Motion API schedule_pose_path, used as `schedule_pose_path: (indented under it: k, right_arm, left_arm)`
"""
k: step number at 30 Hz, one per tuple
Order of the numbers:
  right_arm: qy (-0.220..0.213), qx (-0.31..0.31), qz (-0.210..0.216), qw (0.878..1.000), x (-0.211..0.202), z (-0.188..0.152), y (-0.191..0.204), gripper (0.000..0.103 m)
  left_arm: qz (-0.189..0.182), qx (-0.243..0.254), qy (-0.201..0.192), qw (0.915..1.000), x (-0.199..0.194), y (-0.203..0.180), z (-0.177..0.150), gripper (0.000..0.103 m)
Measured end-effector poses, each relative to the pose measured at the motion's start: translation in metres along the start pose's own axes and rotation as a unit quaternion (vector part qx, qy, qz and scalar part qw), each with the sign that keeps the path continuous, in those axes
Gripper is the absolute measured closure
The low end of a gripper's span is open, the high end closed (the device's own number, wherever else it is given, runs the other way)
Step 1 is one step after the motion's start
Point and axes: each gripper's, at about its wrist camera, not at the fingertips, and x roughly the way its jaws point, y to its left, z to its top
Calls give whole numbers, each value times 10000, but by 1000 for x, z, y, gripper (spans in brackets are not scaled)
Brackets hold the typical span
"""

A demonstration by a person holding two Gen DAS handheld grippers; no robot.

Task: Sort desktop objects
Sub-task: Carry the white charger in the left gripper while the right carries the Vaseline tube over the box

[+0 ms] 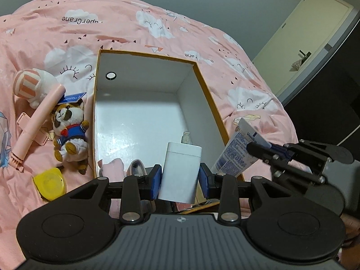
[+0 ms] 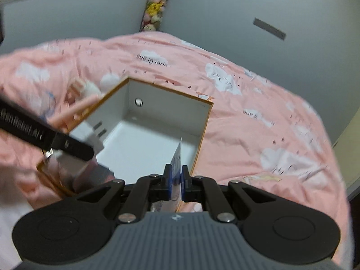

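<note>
So you've got the left gripper point(image 1: 180, 176) clamping the charger point(image 1: 181, 171) and the right gripper point(image 2: 176, 181) pinching the tube point(image 1: 236, 150), both over the box point(image 1: 202, 83) for dropping.

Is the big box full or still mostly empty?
Mostly empty. The box shows a bare white floor, with only something pink at its near end. The white charger is held above it.

Right hand-held gripper point(image 2: 176, 181) pinches a tube point(image 2: 177, 157) — probably — over box point(image 2: 203, 135).

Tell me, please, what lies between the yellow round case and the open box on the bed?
In the left wrist view, a plush dog in a blue outfit lies on the pink quilt between the yellow case and the box.
</note>
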Motion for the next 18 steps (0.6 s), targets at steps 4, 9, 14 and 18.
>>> schedule_pose_path:
  k: [4,9,14,18]
  right_arm:
    - [201,-277,-135,9993,5,-5,14,96]
    - [489,-260,-168,9983,15,-8,17,96]
    - [994,133,154,9948,27,-9,6,96]
    - [1383,402,411,9887,37,-15,0,96]
  left_arm:
    - [-47,-13,40,10000,2,0,-1,63]
    - [-75,-35,66,9999,4,3,-1,63]
    - [-215,-72,119,9997,9,4,1,62]
    - [-398,-188,213,9988,14,5,3,62]
